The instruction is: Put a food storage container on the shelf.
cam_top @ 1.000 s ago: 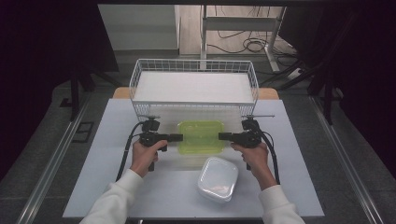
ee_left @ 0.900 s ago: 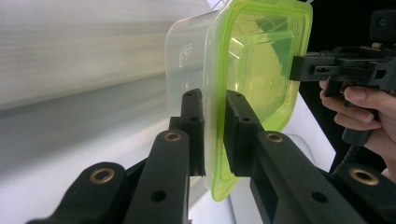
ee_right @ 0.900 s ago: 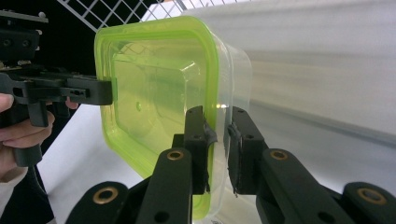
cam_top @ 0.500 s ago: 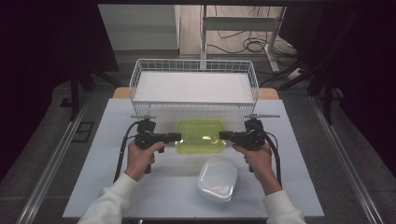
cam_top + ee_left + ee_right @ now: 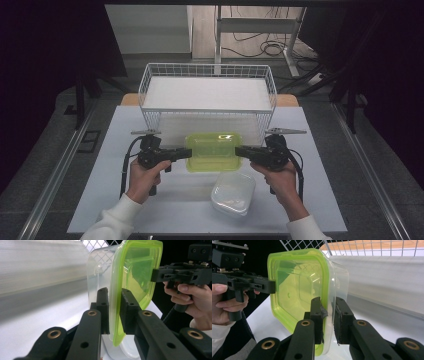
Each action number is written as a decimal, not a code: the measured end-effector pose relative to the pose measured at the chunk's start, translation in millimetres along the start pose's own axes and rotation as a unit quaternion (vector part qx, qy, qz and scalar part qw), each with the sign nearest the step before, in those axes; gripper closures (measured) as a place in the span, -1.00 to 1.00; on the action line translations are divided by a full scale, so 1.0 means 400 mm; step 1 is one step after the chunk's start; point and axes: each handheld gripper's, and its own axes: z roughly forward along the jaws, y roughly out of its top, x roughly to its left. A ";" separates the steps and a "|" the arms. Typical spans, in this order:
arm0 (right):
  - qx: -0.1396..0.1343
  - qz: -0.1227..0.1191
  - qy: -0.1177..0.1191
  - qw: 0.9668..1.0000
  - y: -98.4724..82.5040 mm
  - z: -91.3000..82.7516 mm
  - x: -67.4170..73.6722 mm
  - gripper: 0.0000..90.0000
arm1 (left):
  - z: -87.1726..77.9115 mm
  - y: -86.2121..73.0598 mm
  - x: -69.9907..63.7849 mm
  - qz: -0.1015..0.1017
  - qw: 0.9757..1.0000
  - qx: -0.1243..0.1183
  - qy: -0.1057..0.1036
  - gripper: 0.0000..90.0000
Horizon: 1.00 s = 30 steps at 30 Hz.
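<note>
A clear container with a lime-green lid (image 5: 212, 151) hangs just above the table, in front of the white wire basket (image 5: 207, 95). My left gripper (image 5: 186, 153) is shut on its left rim and my right gripper (image 5: 239, 151) on its right rim. In the left gripper view the black jaws (image 5: 114, 293) pinch the green lid edge (image 5: 132, 272), with the other gripper (image 5: 155, 275) at the far rim. In the right gripper view the jaws (image 5: 327, 302) clamp the rim of the container (image 5: 297, 287), with the left gripper (image 5: 273, 287) opposite.
A second clear container (image 5: 233, 192) sits on the white table (image 5: 115, 165) near the front, between the person's hands. The wire basket, lined with a white sheet, stands on legs at the table's back. Dark floor and rails flank the table.
Both grippers have carried the green-lidded container away from the person and upward, toward the wire basket. The clear container at the front has stayed put.
</note>
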 end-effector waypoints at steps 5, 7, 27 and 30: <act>-0.010 -0.007 0.001 1.000 0.009 -0.008 0.016 0.75 | -0.012 0.010 -0.007 0.004 1.000 -0.004 0.000 0.76; -0.013 -0.009 0.002 1.000 0.015 -0.011 0.020 0.75 | -0.018 0.016 -0.010 0.004 1.000 -0.006 -0.001 0.76; -0.048 -0.003 0.019 0.999 0.140 -0.039 0.033 0.74 | -0.058 0.182 -0.056 0.025 1.000 -0.013 0.010 0.76; -0.055 -0.005 0.020 0.998 0.167 -0.046 0.036 0.74 | -0.062 0.213 -0.058 0.023 1.000 -0.016 0.005 0.76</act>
